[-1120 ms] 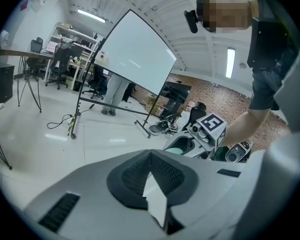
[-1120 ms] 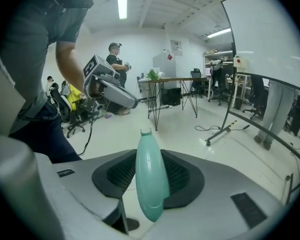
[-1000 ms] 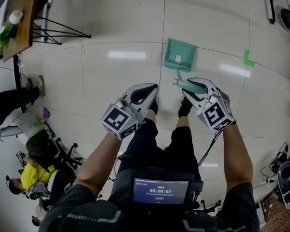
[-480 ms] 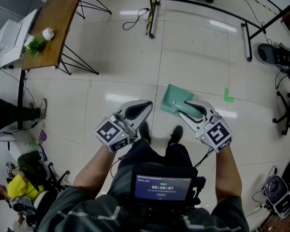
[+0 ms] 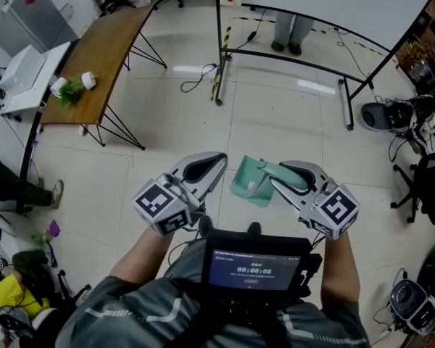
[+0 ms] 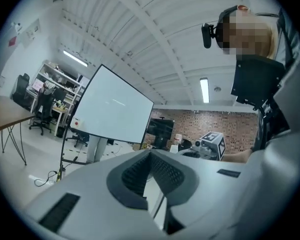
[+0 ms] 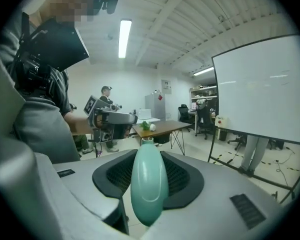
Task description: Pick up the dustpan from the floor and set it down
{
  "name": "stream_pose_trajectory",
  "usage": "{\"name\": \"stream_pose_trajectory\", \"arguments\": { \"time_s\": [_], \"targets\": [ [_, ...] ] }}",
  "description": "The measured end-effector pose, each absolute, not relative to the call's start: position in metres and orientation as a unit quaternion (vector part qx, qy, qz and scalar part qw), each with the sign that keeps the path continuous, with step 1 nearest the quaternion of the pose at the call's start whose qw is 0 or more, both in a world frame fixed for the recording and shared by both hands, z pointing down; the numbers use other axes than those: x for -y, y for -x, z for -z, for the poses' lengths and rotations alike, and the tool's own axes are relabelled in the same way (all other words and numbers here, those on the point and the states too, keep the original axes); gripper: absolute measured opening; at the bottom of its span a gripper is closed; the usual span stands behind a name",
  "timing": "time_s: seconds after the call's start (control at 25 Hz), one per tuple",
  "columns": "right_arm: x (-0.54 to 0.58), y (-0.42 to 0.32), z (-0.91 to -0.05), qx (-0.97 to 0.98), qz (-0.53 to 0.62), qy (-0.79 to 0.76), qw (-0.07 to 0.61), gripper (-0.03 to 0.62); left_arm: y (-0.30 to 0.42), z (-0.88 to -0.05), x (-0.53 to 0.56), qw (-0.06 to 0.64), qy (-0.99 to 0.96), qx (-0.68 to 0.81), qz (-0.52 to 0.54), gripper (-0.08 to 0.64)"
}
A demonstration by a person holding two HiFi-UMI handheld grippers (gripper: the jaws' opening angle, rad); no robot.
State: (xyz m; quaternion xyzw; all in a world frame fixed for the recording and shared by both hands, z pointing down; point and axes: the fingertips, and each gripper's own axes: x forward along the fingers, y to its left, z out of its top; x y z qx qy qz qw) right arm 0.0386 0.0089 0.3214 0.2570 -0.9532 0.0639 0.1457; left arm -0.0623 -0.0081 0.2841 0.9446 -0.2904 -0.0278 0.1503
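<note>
Head view, looking steeply down at a pale tiled floor [image 5: 167, 122]. At the left, the left gripper [image 5: 216, 162] is held out in front of the person's chest. Its own view shows the ribbed dark pads drawn together at the tips, with nothing between them. A second ago both grippers were low, near the person's feet, and the dustpan lay flat on the tiles just ahead of the shoes. Now both grippers have risen to chest height and the room has opened out around them, as if the person has straightened up. In the middle, the dustpan [image 5: 250, 180] hangs clear of the floor between the two grippers, tilted, its scoop toward the left gripper but apart from it. At the right, the right gripper [image 5: 278, 177] holds it. In the right gripper view, both dark pads close on the handle [image 7: 149, 194] at a middling width. The pick-up therefore looks done, and only the setting down remains. The dustpan is smooth mint-green plastic: a shallow squarish scoop with raised side walls and a rounded, bulb-shaped handle. The handle looks glossy, so it could twist in the grip.
</note>
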Motion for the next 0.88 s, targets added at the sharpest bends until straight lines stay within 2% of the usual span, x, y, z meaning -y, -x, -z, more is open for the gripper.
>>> {"name": "stream_pose_trajectory", "arguments": {
  "time_s": [0.16, 0.88],
  "targets": [
    [-0.018, -0.027, -0.295, 0.957, -0.046, -0.253, 0.136, 0.164, 0.07, -0.262, 0.001, 0.12, -0.949, 0.289, 0.034, 0.026],
    [-0.02, -0.007, -0.27, 0.961, -0.028, -0.243, 0.132, 0.164, 0.082, -0.251, -0.008, 0.116, -0.958, 0.259, 0.039, 0.023]
  ]
}}
